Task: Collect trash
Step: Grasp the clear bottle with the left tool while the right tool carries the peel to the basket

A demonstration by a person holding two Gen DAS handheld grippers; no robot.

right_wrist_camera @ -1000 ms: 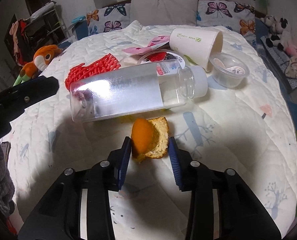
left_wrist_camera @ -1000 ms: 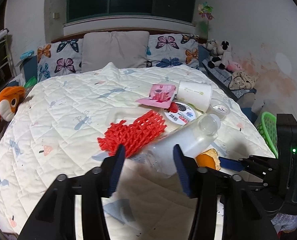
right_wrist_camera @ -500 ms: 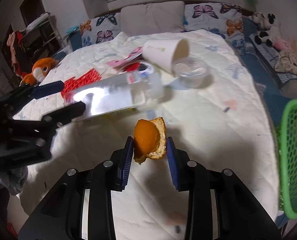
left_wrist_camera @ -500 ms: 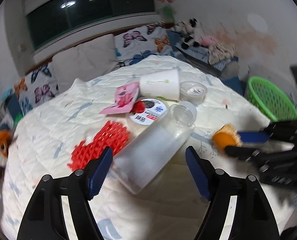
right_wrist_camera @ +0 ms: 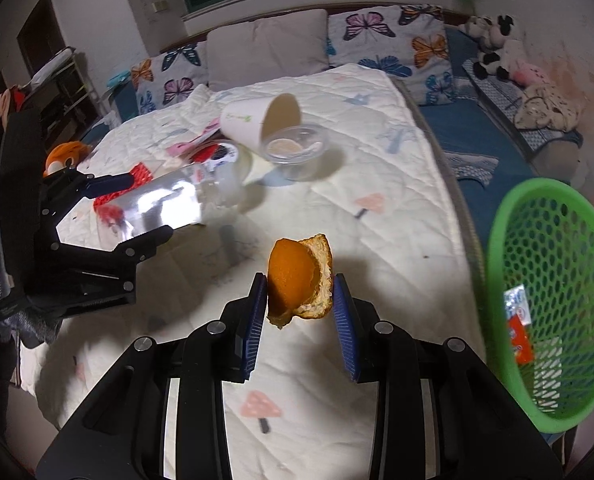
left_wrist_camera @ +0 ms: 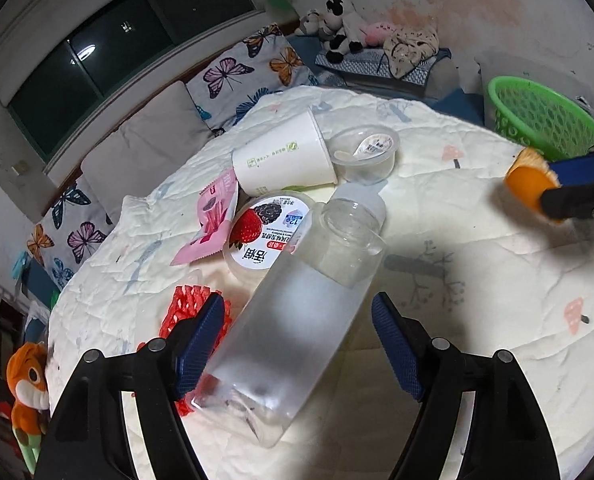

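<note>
On the white quilted bed, the clear plastic bottle is serving as the landmark: it is lying on its side with its open mouth pointing toward the pillows. To its left, a red foam net is lying flat on the quilt, partly hidden behind a blue finger pad. The left gripper is straddling the bottle's lower body, its fingers standing wide apart on either side; whether either pad is touching the plastic is not clear. Just beyond the bottle's mouth, a round lid with berry print is lying flat, a pink wrapper is resting at its left edge, and behind them a white paper cup is lying tipped over beside a small clear tub. Well to the right of the bottle, the right gripper is holding an orange peel above the quilt, its two pads clamped against the peel's sides. Farther right again, off the bed's edge, a green mesh basket is sitting with a small packet inside it.
</note>
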